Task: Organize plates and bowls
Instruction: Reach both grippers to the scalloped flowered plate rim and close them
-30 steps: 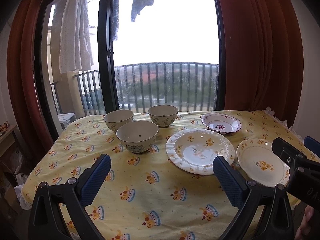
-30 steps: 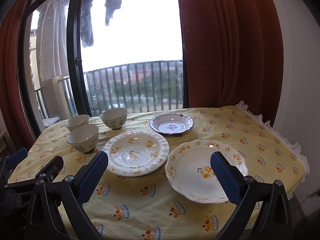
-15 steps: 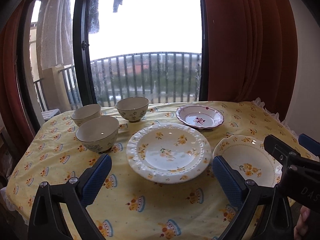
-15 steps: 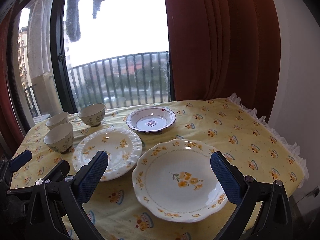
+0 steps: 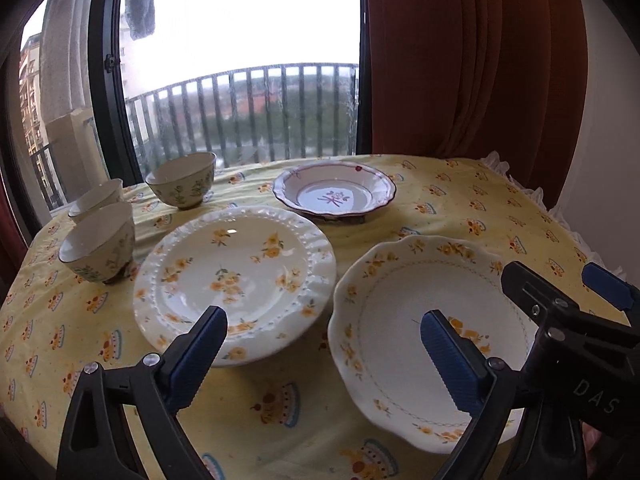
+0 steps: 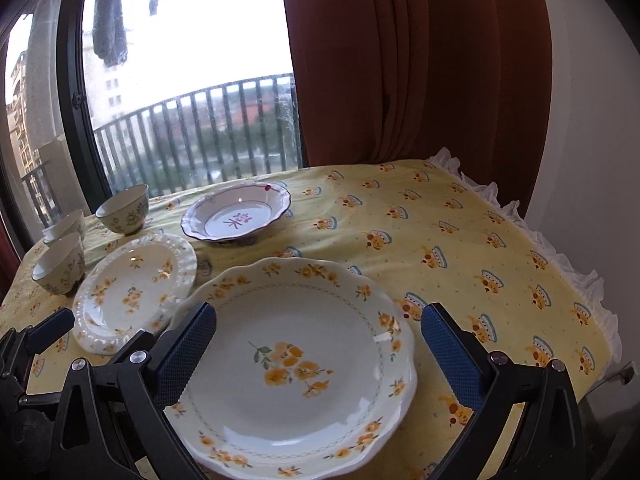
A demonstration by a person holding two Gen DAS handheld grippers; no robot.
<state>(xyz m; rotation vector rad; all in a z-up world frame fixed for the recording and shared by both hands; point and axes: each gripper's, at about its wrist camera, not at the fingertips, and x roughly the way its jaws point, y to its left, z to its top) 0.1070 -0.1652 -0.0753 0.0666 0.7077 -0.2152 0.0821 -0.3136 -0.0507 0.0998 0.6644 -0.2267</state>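
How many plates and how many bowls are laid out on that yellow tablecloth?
Plates: 3 (beaded-rim plate, scalloped plate, purple-rimmed plate)
Bowls: 3 (near bowl, middle bowl, far bowl)
Total: 6

Three plates [image 5: 236,276] [image 5: 424,328] [image 5: 334,196] on the yellow tablecloth [image 5: 460,208], three bowls [image 5: 182,180] [image 5: 98,240] [image 5: 96,196] at the tablecloth's left side, two grippers [image 5: 320,344] [image 6: 318,344] above its near edge

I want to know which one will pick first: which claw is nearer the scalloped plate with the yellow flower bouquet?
Right. The right claw hangs open directly over the scalloped plate; the left claw sits off its left edge, between it and the beaded plate.
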